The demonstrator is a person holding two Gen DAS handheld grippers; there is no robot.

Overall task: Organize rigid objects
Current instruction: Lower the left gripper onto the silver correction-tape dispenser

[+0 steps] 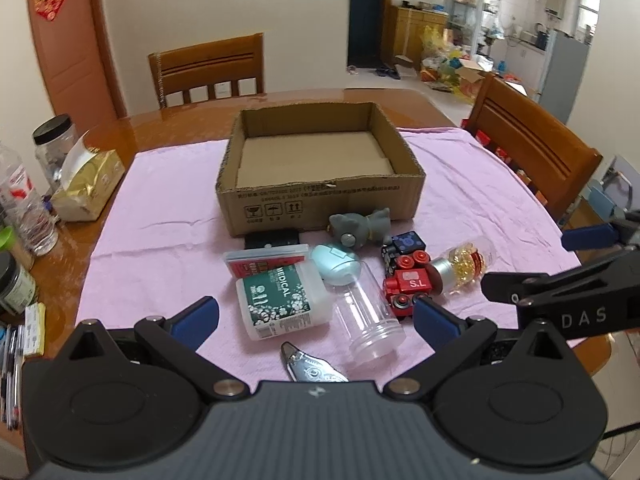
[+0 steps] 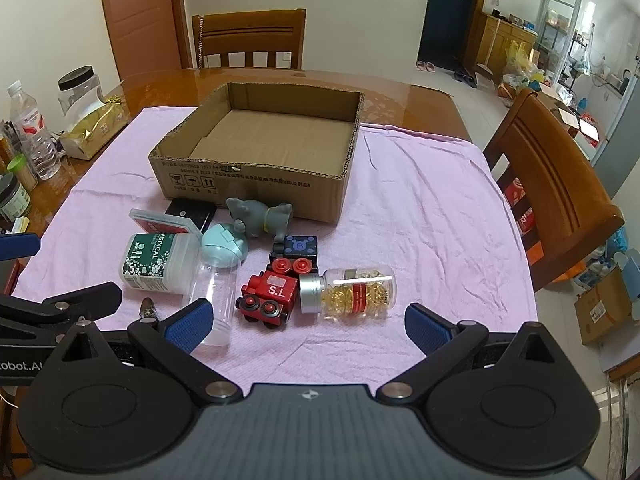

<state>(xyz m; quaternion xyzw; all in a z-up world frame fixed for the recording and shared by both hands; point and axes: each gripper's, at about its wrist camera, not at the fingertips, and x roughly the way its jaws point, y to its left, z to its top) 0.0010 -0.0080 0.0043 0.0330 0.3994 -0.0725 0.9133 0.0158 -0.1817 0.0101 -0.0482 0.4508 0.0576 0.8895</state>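
Note:
An empty cardboard box stands on the pink cloth. In front of it lie a grey toy animal, a red toy train, a capsule bottle, a clear jar, a medical bottle, a teal case and pliers. My left gripper is open above the pile's near side. My right gripper is open just short of the train and capsule bottle.
A red-lidded flat case and a black pad lie by the box. Jars, a water bottle and a gold tissue pack stand on the left. Wooden chairs flank the table.

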